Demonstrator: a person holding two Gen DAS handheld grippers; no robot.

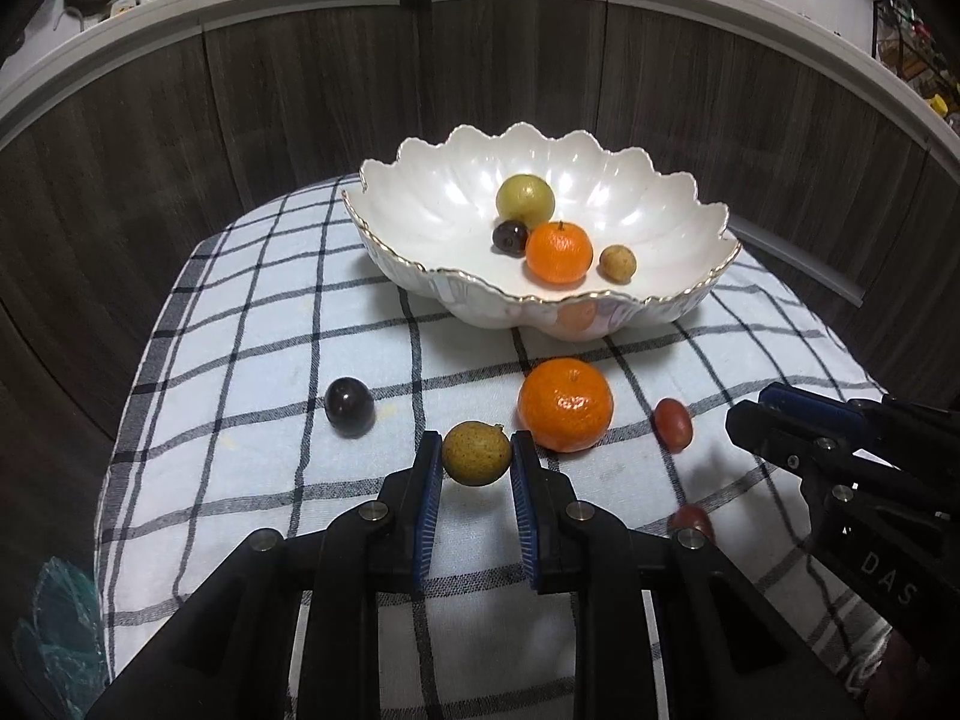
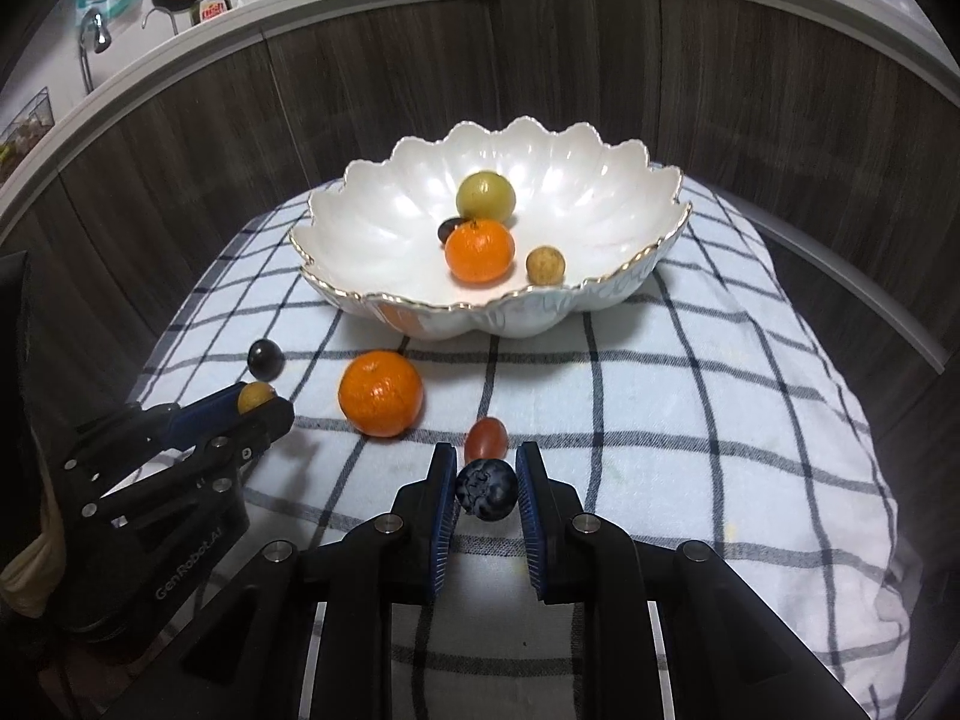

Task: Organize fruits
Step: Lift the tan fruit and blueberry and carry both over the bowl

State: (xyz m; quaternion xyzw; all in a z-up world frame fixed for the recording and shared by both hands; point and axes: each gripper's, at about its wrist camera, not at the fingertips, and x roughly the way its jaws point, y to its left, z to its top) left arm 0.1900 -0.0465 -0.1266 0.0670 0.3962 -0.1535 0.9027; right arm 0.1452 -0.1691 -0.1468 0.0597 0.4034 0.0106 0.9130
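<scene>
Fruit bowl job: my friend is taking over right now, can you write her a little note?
Left gripper: shut on a small speckled yellow-brown round fruit, lifted off the cloth.
Right gripper: shut on a dark blue round berry.
Already in the white scalloped gold-rimmed bowl: a yellow-green round fruit, a dark round fruit, a small orange mandarin, a small tan round fruit.
Left on the white-and-black checked cloth: a big orange mandarin, a dark purple round fruit, a small red oval fruit.
Next: probably drop both held fruits in the bowl, then fetch the rest.
</scene>
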